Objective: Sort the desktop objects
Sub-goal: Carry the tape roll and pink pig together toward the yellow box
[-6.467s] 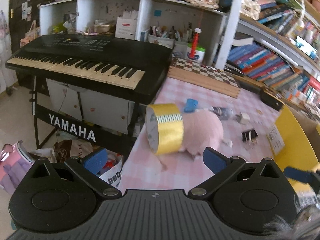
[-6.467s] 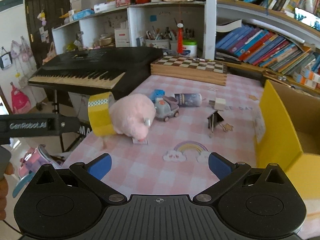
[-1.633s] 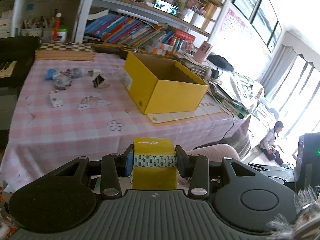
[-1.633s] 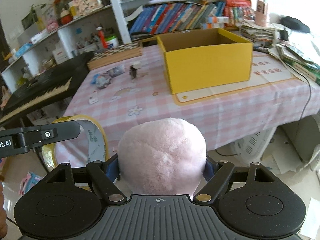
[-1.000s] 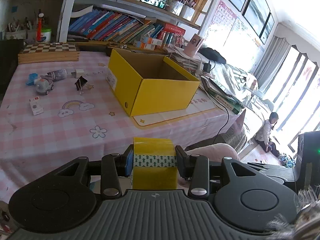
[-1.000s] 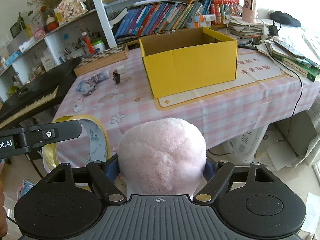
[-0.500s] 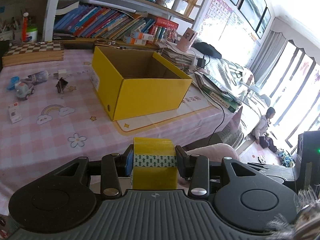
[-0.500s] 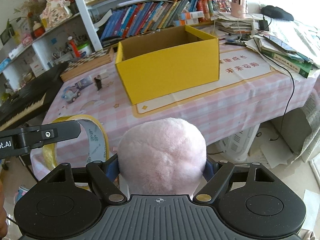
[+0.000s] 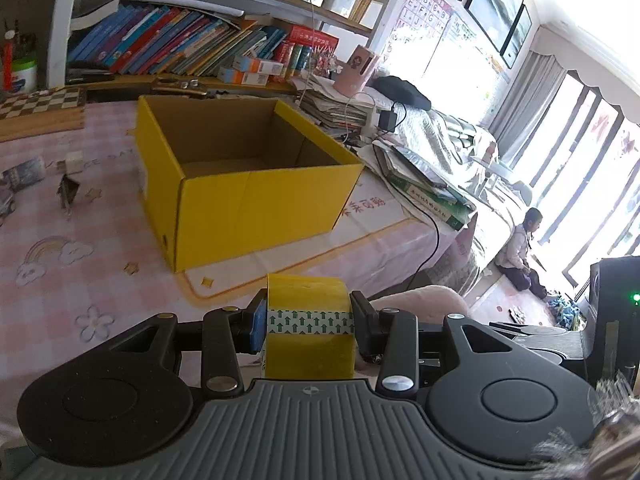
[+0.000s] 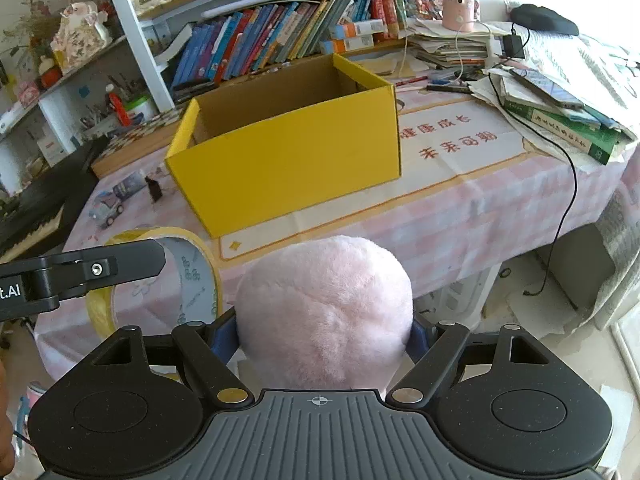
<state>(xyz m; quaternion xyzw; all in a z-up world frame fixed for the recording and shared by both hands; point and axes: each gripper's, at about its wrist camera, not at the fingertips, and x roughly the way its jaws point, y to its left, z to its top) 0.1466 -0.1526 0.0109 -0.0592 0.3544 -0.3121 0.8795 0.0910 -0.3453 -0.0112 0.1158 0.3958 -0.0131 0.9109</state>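
Left claw (image 9: pixel 307 322) is clamped on a roll of yellow tape (image 9: pixel 310 312), 1 pad pressing each flat side, at the lower middle of the left wrist view. A band of green arrows runs across the roll between the pads. In the right wrist view the same roll (image 10: pixel 196 272) shows at the lower left, standing on edge with its open ring facing the camera, and a black finger (image 10: pixel 100 266) of the left claw lies across it.

Right claw (image 10: pixel 324 334) is clamped on a pink plush toy (image 10: pixel 324 312), which fills the lower middle of that view and bulges well above the 2 fingers.

Ahead of both claws an open yellow cardboard box (image 10: pixel 288 160) stands on the tabletop (image 10: pixel 460 208), which is covered with a pink checked cloth; no object shows on the part of its floor that can be seen. To the left of the box, at the left edge of the left wrist view, lie a black binder clip (image 9: pixel 67 192), a small white cube (image 9: pixel 73 159) and a small toy car (image 10: pixel 105 210). Books (image 10: pixel 256 44) fill the shelf behind the box.
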